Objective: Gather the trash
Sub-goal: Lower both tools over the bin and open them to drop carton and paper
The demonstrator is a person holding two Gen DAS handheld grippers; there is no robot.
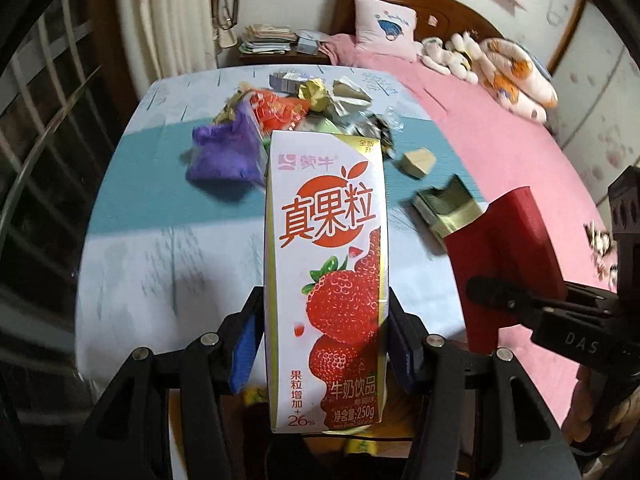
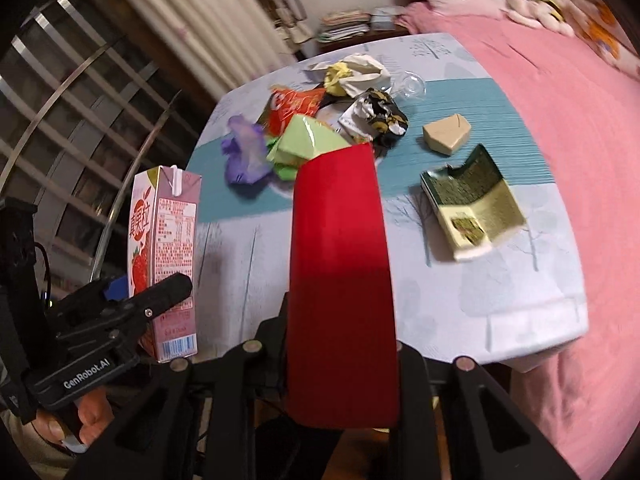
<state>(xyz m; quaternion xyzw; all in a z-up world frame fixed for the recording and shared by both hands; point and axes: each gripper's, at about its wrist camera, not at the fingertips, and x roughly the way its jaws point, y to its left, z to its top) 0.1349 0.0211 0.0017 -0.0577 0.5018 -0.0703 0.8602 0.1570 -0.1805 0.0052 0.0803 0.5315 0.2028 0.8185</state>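
My left gripper (image 1: 322, 344) is shut on a white strawberry milk carton (image 1: 326, 272), held upright above the near edge of the table; the carton also shows in the right wrist view (image 2: 164, 256). My right gripper (image 2: 342, 344) is shut on a red box (image 2: 340, 280), held to the right of the carton; the red box also shows in the left wrist view (image 1: 504, 264). On the table lie more trash: a purple bag (image 2: 244, 152), a green wrapper (image 2: 308, 144), an orange packet (image 2: 292, 106), crumpled paper (image 2: 356, 72), a black-gold wrapper (image 2: 380, 118), a tan box (image 2: 446, 134) and an open green box (image 2: 472, 200).
The table (image 2: 520, 300) has a pale blue cloth with a teal band and stands on a pink bed (image 2: 560, 120). Pillows and soft toys (image 1: 480, 56) lie at the headboard. A window grille (image 2: 60, 120) and a curtain (image 2: 208, 12) are at the left.
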